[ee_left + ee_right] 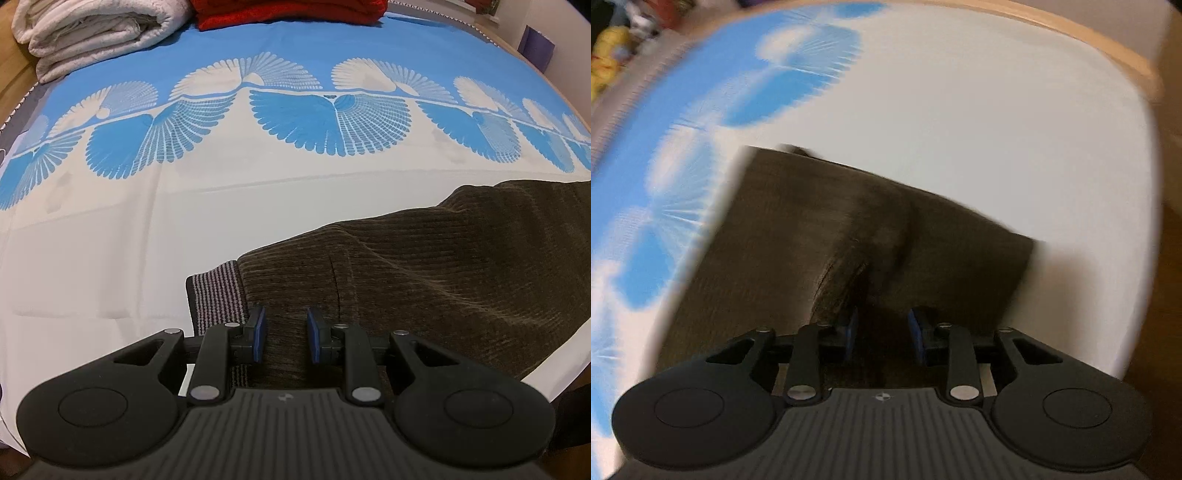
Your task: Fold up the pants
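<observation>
- Left wrist view: the left gripper [284, 334] is narrowed onto a fold of the dark brown ribbed corduroy pants [443, 266], beside their striped waistband [218, 295], on the blue-and-white patterned bedsheet [110, 240].
- Right wrist view, blurred: the right gripper [882, 334] pinches bunched brown cloth.

Pants [424, 266]: dark brown ribbed corduroy, striped waistband [218, 295] at my left, lying rumpled on bed sheet.
</observation>
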### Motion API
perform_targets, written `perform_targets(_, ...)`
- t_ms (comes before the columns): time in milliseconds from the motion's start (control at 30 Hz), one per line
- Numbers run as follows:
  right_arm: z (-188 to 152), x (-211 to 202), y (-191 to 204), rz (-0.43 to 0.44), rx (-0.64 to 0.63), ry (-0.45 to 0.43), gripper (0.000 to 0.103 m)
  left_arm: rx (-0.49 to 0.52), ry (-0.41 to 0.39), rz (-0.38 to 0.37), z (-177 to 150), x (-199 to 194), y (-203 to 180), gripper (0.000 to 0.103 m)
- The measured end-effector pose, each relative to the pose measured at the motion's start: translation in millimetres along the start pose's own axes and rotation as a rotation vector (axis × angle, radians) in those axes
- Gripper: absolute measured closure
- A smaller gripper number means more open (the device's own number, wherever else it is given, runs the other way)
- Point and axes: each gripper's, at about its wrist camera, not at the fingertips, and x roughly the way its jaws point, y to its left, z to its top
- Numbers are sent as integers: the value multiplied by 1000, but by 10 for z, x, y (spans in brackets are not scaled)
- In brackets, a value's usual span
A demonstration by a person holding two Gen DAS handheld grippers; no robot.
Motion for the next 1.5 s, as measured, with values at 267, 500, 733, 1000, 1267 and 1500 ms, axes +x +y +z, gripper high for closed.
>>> perform_targets(267,32,21,76,151,20,4,71,-9,2,4,-38,-11,82,77)
perform_targets(500,4,54,15,151,65,28,54,1,8,-4,-59,-6,75,72)
perform_targets(733,0,-33,28,240,78,14,92,12,39,1,-90,60,50,72)
perform_targets(1000,-26,-622,-592,-25,269,-102,101,-14,38,-10,-88,10,67,71)
perform_targets(1267,-17,-450,-1041,-23,331,7,99,-156,88,-62,-189,7,224,65)
perform_targets(1500,-58,-351,-920,-44,294,39,58,-338,111,-89,-257,48,451,63)
